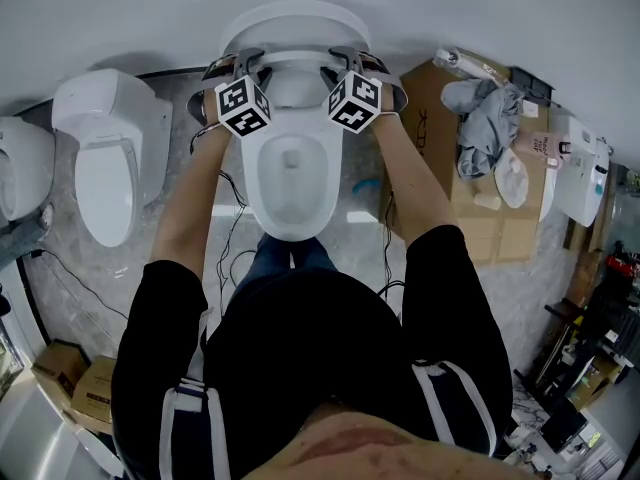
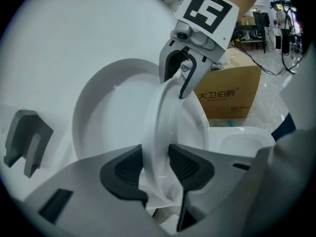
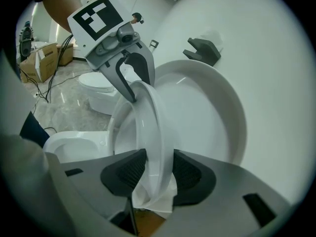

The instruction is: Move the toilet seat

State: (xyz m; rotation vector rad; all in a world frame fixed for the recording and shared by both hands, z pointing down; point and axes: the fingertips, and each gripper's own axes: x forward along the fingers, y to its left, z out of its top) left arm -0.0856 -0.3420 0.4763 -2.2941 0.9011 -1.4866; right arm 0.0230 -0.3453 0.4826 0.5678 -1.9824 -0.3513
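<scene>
Grey marbled floor [image 1: 70,288], white wall [image 1: 100,8], toilet seat [image 2: 157,127]

A plain white wall [image 1: 120,18] closed the far side. The floor [image 1: 525,298] was grey marbled tile, with black cables [image 1: 237,223] trailing across it. A second white toilet [image 1: 105,163] stood at the left. Cardboard boxes [image 1: 430,143] sat at the right with a grey cloth [image 1: 487,118] heaped on them, and more boxes [image 1: 75,388] lay near left.
</scene>
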